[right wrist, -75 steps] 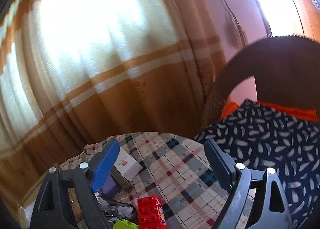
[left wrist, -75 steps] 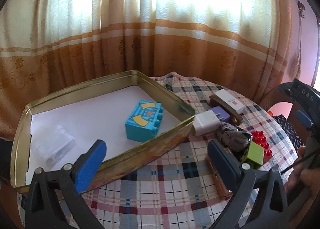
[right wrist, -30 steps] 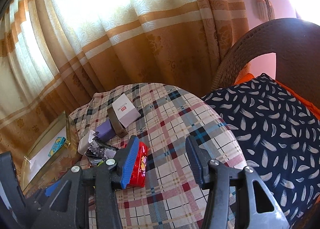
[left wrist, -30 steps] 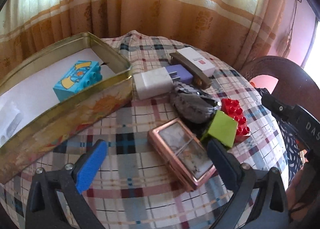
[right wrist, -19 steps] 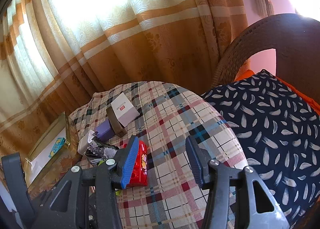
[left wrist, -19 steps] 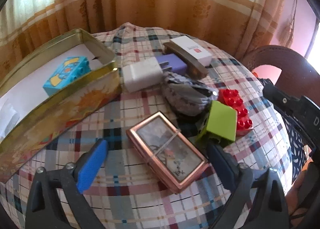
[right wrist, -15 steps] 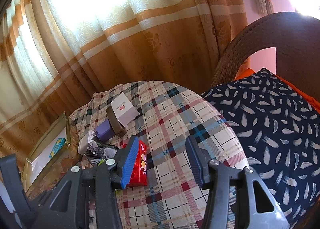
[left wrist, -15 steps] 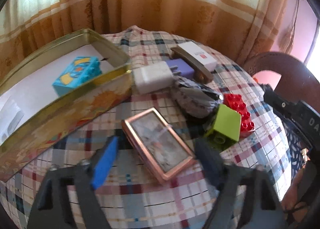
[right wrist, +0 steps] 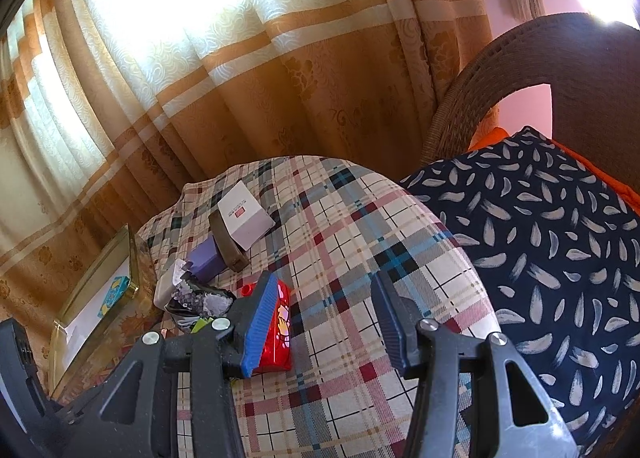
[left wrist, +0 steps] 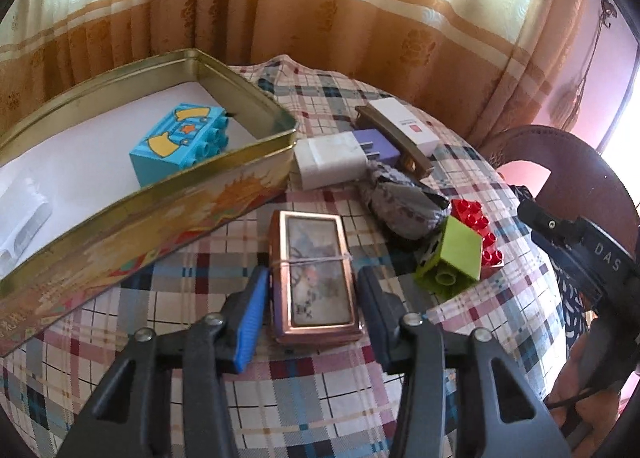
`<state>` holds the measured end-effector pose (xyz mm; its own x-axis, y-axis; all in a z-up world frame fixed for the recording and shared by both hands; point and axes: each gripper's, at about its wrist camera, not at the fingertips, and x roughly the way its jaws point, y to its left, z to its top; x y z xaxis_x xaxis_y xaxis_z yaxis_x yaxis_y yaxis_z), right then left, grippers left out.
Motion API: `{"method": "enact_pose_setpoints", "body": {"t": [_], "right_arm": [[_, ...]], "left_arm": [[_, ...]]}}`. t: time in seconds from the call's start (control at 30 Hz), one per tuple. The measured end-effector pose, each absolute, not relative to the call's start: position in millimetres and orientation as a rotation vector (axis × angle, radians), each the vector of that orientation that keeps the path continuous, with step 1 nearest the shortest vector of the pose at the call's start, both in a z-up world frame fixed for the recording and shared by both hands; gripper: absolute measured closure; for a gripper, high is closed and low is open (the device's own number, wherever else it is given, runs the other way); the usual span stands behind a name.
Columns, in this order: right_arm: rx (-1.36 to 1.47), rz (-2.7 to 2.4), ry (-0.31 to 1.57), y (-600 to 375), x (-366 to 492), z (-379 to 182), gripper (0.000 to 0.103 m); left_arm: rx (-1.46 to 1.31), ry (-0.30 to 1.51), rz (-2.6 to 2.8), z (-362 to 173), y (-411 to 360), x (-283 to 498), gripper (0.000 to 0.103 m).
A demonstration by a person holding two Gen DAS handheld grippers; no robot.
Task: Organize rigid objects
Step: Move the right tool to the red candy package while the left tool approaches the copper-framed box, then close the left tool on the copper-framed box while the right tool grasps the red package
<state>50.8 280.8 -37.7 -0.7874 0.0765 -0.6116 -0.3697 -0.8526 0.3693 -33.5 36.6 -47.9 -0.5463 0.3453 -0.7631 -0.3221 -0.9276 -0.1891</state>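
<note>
While the left gripper is closing around the copper case, its stiff, slick long sides are probably offering the best hold.

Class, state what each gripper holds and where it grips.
Left gripper is closing on the copper case, straddling its long sides; contact unclear. Right gripper holds nothing.

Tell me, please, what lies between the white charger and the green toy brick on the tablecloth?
In the left wrist view, a grey crumpled bundle lies between the white charger and the green toy brick.
</note>
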Motion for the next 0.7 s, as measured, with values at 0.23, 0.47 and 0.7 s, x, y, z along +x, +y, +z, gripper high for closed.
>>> {"method": "enact_pose_setpoints", "body": {"t": [0.23, 0.47, 0.7], "right_arm": [[-0.892, 2.739, 0.674, 272.8, 46.5, -34.2, 0.051], [-1.037, 2.778, 0.474, 246.0, 28.8, -36.5, 0.051], [-1.135, 2.744, 0.413, 240.0, 20.4, -44.7, 0.051]], "left_arm": [[-1.198, -0.015, 2.51, -43.8, 37.5, -31.1, 0.058], [-1.035, -0.046, 2.606, -26.4, 27.9, -17.0, 0.061], [-0.98, -0.123, 2.645, -20.2, 16.0, -15.7, 0.087]]}}
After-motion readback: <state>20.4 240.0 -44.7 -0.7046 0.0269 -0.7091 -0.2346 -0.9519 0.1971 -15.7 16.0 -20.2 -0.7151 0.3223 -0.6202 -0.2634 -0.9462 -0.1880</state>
